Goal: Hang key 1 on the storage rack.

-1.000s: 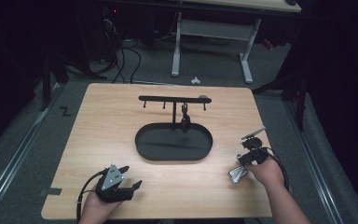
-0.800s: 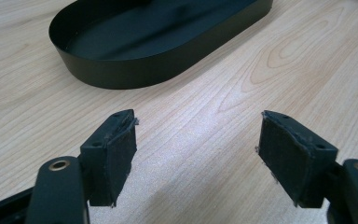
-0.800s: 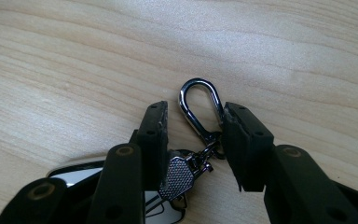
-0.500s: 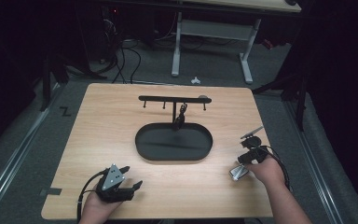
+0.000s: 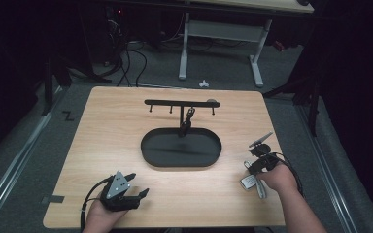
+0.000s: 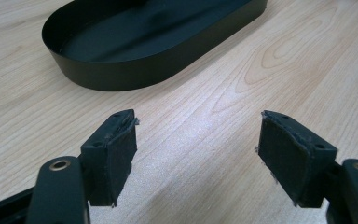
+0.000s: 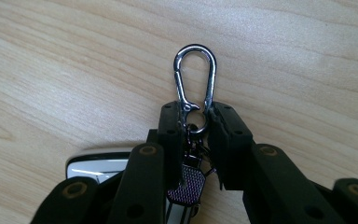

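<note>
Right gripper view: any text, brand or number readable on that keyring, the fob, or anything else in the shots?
None can be read.
Carabiner: bare polished metal, no marking.
Woven tag under it: pattern, no lettering.
Key fob: only a glossy edge shows, no logo visible.
Black oval tray and hook stand: plain.
Dark mark on the floor left of the table: a Z-like shape, probably tape, not clearly a letter.

The table's (image 5: 107, 141) middle is blocked by the oval tray (image 5: 181, 147) and hook rack (image 5: 181, 103) (just behind), while bare wood is left on both sides.
</note>
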A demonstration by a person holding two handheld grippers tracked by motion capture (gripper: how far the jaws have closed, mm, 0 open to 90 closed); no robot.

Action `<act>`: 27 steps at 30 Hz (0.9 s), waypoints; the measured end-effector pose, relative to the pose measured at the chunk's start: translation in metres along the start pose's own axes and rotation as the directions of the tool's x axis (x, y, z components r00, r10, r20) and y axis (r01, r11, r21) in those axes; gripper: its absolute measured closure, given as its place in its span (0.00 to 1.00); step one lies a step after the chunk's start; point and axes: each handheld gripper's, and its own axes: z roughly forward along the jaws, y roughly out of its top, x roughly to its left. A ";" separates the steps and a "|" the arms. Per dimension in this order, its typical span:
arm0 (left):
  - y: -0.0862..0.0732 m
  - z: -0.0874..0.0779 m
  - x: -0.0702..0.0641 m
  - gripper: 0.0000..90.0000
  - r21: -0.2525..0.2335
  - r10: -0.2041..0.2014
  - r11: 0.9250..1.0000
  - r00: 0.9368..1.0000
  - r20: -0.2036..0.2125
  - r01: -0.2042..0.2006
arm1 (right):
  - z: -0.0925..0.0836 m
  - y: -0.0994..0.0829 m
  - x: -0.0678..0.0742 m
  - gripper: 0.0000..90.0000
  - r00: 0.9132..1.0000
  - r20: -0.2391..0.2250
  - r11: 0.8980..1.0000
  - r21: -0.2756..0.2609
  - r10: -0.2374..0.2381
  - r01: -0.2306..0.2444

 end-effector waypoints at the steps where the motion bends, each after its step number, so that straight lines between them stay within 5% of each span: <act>1: 0.000 0.000 0.000 0.31 0.000 0.000 1.000 1.000 0.000 0.000 | 0.000 0.000 -0.001 0.84 1.000 -0.013 1.000 0.002 0.015 -0.015; 11: -0.001 0.000 0.001 0.31 0.004 -0.001 1.000 1.000 0.001 0.001 | -0.004 0.000 0.001 0.84 0.998 -0.063 0.999 -0.047 0.025 -0.028; 27: 0.000 -0.001 0.001 0.31 -0.008 -0.002 1.000 1.000 -0.004 0.002 | -0.049 0.000 0.021 0.84 0.998 -0.031 0.992 -0.115 -0.053 0.049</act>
